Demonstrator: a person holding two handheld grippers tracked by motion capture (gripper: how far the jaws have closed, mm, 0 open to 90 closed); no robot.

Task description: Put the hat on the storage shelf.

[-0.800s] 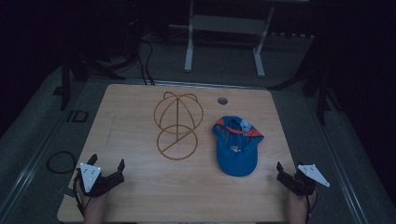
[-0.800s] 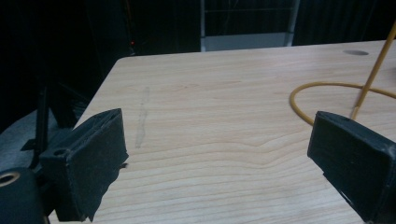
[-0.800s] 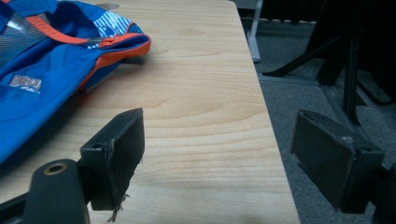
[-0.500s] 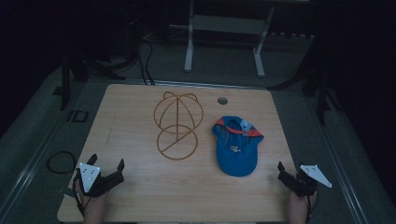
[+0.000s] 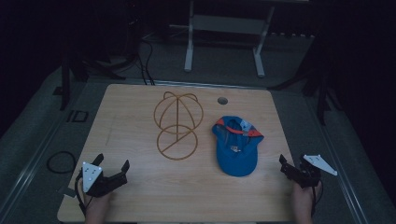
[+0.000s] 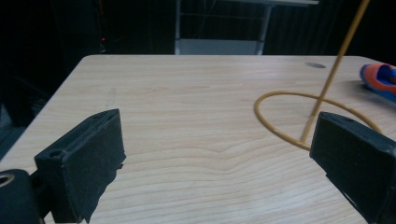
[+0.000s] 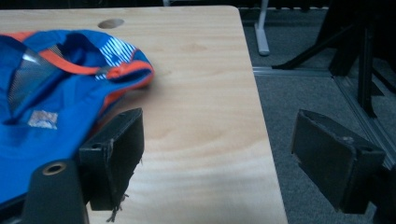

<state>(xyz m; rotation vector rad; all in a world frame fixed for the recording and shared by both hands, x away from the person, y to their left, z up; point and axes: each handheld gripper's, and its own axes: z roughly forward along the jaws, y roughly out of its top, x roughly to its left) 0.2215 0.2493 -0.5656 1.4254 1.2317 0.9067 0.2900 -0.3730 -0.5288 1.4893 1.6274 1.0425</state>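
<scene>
One blue cap, one wire hat stand, one wooden table. Left gripper and right gripper: both spread wide, empty.

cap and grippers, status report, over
Left gripper and right gripper open, empty, near table edge. Blue cap upside down beside wire stand, apart. Nothing in between.

The right gripper has slid slightly toward the table's near right corner, its jaws wide apart.

No text can be read; the cap's small label is blurred.
</scene>
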